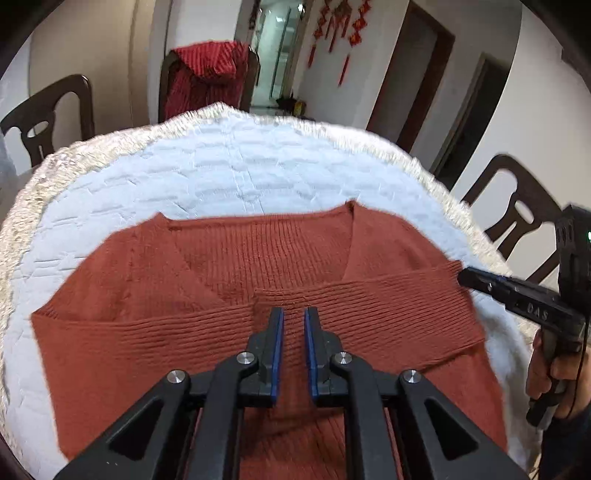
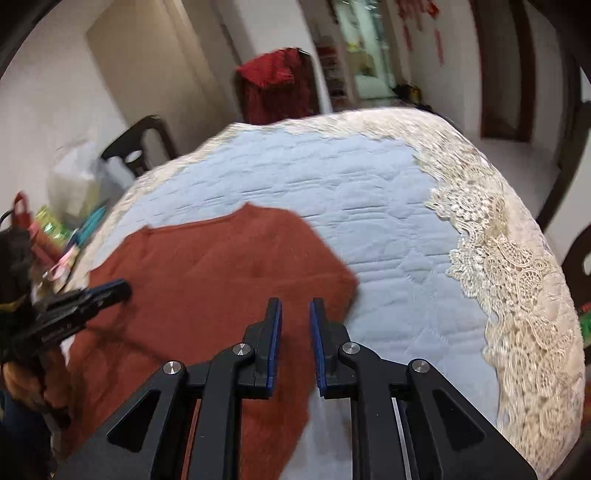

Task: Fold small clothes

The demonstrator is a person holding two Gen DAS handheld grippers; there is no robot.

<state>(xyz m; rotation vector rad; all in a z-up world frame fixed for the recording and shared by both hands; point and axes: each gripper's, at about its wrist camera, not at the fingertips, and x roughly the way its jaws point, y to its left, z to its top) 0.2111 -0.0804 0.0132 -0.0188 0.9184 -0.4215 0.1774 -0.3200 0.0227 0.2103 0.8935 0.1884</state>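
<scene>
**Sweater on the cloth, both sleeves folded in**

Sweater (image 1: 229, 295) lies flat on the white quilted tablecloth (image 1: 221, 173), rust-red and ribbed, its V-neck toward the far side of the table. We see both sleeves folded across the chest; their cuffs meet near the middle, just ahead of our left gripper (image 1: 294, 314).

Our left gripper hangs over the sweater's middle with its blue-padded fingers a narrow gap apart and nothing between them. Whether the tips touch the knit we cannot tell.

Our right gripper (image 2: 295, 306) sits over the sweater's right edge, where red knit meets white cloth. Its fingers also stand apart, holding nothing. From the left wrist view its tip points at the fold of the right sleeve, close to the fabric; contact is unclear. The hand (image 1: 554, 373) gripping its handle shows at the frame's right edge.

A lace border (image 2: 517, 280) runs round the tablecloth. Dark wooden chairs (image 1: 48, 118) stand about the table, and one at the far side carries a red garment (image 1: 210, 77) draped over its back. Red decorations (image 1: 343, 22) hang on the wall behind. The right wrist view is blurred in places.
</scene>
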